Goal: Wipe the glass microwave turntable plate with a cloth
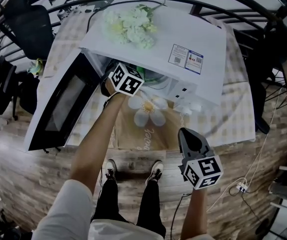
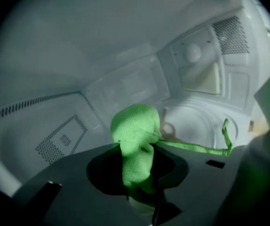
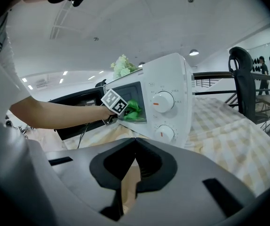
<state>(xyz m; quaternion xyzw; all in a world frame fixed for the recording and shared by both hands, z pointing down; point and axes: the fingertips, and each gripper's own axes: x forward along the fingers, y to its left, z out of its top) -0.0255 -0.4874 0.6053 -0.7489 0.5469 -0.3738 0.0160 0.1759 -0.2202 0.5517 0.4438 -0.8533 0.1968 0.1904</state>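
My left gripper point(image 1: 126, 79) reaches into the open white microwave point(image 1: 183, 44), its jaws hidden there in the head view. In the left gripper view it point(image 2: 137, 149) is shut on a bunched green cloth point(image 2: 134, 131) just above the cavity floor. The round glass turntable plate point(image 2: 198, 124) lies right of and beyond the bunch. A thin green strand point(image 2: 205, 148) of the cloth trails across the plate's near edge. My right gripper point(image 1: 189, 139) hangs outside, in front of the table, shut on nothing point(image 3: 134, 147). From there the cloth point(image 3: 131, 111) shows in the microwave's opening.
The microwave door point(image 1: 58, 109) stands swung open to the left. White artificial flowers point(image 1: 131, 26) lie on the microwave's top. A checked tablecloth point(image 1: 233, 109) covers the table. Control knobs point(image 3: 163, 101) face my right gripper. A black chair point(image 3: 241, 86) stands at the right.
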